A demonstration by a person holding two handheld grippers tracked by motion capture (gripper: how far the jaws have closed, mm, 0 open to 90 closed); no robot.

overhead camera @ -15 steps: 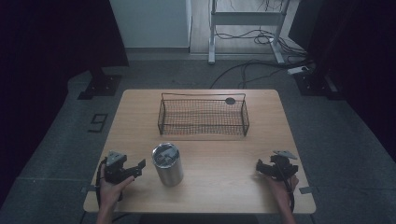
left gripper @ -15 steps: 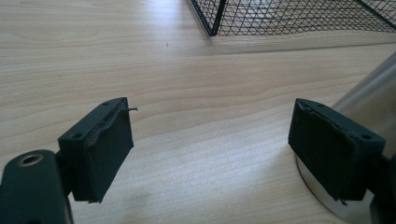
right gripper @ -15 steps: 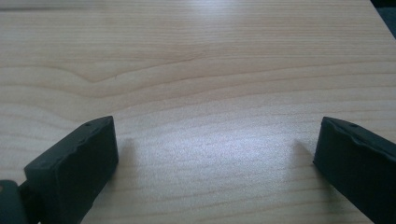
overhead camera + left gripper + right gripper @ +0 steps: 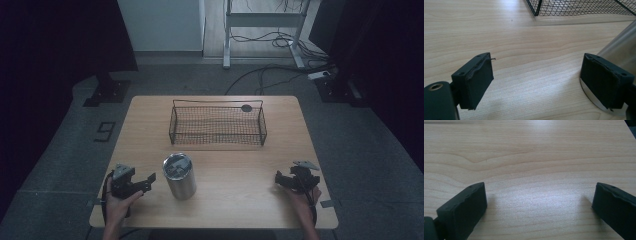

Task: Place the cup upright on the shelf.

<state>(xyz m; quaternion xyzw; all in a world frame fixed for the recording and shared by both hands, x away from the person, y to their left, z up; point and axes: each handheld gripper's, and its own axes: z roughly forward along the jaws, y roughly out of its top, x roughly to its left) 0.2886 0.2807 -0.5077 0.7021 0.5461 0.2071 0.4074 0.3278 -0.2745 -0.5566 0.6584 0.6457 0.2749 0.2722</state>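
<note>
High view: left tongs agape beside steel tumbler, low over table.

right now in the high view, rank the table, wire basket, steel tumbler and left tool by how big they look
1. table
2. wire basket
3. steel tumbler
4. left tool, close to the tumbler in apparent size, so that order is unsure

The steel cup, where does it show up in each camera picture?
High view: steel cup stands front left of centre, beside the left gripper.
Left gripper view: its side and base at the right edge, behind the right-hand jaw.
Right gripper view: bare table.
Shared landmark: wire basket.
</note>
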